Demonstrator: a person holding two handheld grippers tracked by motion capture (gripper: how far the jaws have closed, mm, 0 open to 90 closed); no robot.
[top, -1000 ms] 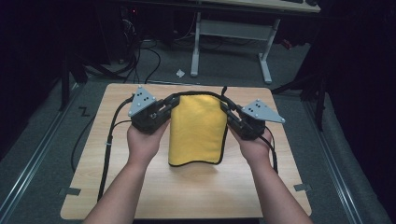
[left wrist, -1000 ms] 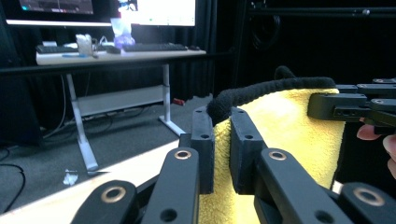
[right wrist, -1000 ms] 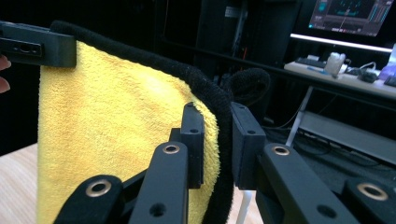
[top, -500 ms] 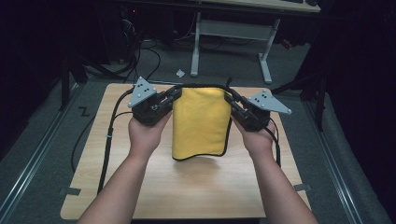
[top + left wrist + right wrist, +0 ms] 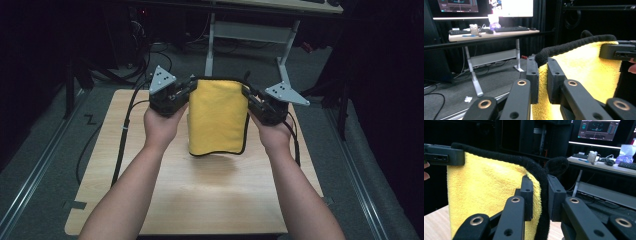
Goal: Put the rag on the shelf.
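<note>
Light wooden rectangular table (image 5: 200, 200) takes up the centre of the high view, dark floor all round, a white-legged desk (image 5: 494, 31) with keyboard and lit monitors behind it

Yellow fluffy cloth with black stitched edging (image 5: 218, 116) hangs in the air above the far half of the table, held by its 2 top corners, stretched flat between the grippers. Lower hem sits just above the wood, slightly curled; cannot tell if it touches

Left gripper (image 5: 186, 91) grips the top left corner. In the left gripper view its 2 black jaws stand narrow, closed onto the cloth with the black edging poking up between them (image 5: 543, 75)

Right gripper (image 5: 248, 95) grips the top right corner. In the right gripper view the jaws are likewise pinched on the cloth, edging running through the gap (image 5: 541, 192)

Each gripper view also catches the other gripper's jaw clamped at the far corner of the cloth
</note>
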